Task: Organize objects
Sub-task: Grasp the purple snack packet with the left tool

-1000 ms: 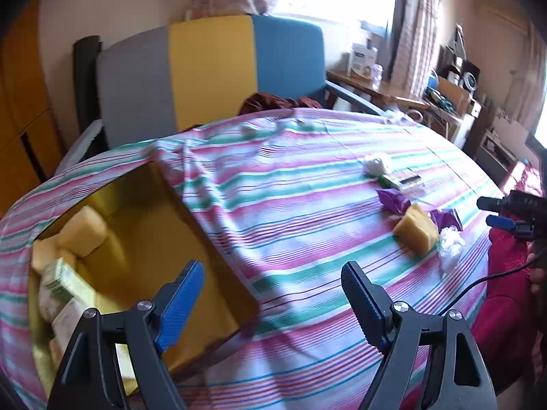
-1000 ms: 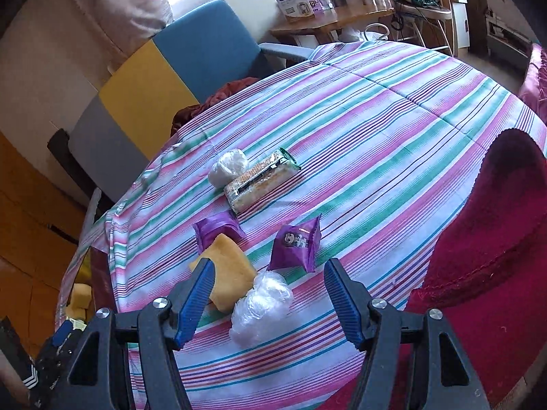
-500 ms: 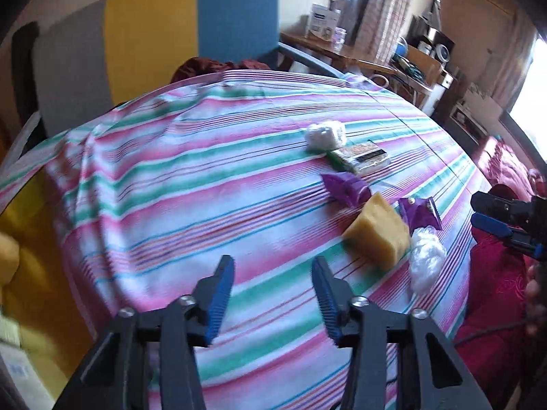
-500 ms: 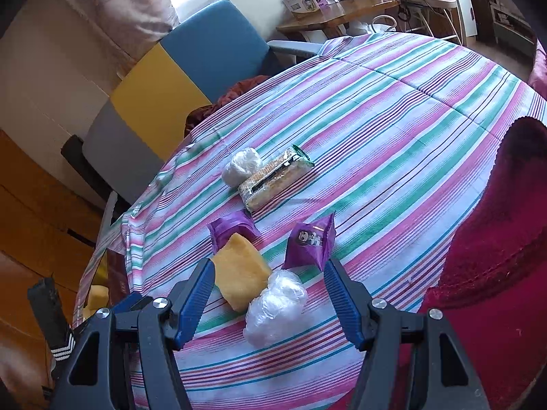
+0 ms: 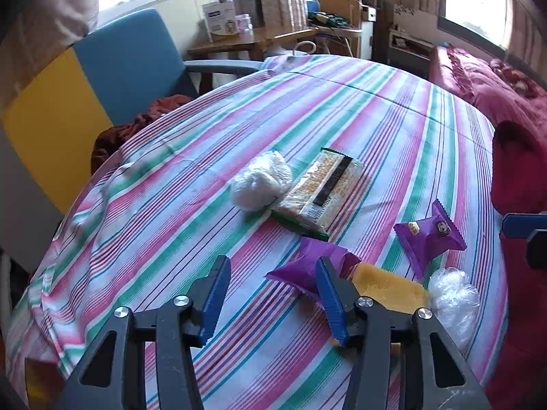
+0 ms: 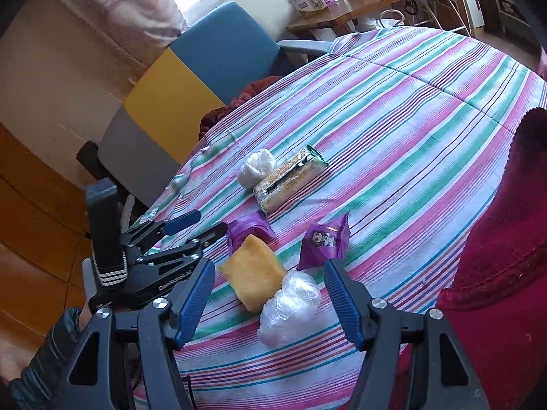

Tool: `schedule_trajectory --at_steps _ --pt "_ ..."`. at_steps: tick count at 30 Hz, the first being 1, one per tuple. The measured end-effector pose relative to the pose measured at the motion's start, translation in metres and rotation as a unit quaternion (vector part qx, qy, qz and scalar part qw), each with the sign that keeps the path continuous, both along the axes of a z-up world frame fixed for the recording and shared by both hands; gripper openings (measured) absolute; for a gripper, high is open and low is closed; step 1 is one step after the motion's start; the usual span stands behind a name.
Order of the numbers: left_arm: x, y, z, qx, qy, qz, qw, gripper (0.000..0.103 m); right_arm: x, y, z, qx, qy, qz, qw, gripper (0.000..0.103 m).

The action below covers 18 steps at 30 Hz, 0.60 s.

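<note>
In the lower middle of the frame, six snacks and bags still wait on the striped surface (image 5: 393,126), near the left gripper (image 5: 271,299), its empty jaws just opening, and the right gripper (image 6: 270,302), empty, half open.

Left tool (image 5: 271,297): black frame, ribbed blue pads, silver screws, white lettering on its side.
Right tool (image 6: 270,302): same black frame, blue pads.
Sleeve (image 6: 44,358): dark, shiny, quilted.

Striped tablecloth (image 5: 393,126) — blue-and-yellow chair (image 5: 102,78), red cushion (image 5: 519,177) beside.
</note>
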<state>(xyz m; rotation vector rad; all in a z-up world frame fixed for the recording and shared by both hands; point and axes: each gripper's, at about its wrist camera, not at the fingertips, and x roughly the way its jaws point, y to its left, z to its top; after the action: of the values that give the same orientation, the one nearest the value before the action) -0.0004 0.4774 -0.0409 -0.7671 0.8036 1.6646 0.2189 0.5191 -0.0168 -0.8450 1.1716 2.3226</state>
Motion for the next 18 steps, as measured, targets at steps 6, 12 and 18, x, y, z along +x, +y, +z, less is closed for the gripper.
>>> schedule_trajectory --at_steps 6,12,18 --pt "0.009 0.029 -0.018 -0.021 -0.014 -0.069 0.9973 0.062 -0.001 0.001 -0.001 -0.004 0.002 0.002 1.0 0.067" --pt "0.002 0.028 -0.026 -0.023 -0.053 -0.059 0.9966 0.048 -0.002 0.001 -0.002 -0.006 0.002 0.002 1.0 0.067" --pt "-0.015 -0.008 -0.031 -0.007 -0.081 -0.006 0.9967 0.034 -0.003 0.001 -0.002 -0.007 -0.003 0.003 1.0 0.067"
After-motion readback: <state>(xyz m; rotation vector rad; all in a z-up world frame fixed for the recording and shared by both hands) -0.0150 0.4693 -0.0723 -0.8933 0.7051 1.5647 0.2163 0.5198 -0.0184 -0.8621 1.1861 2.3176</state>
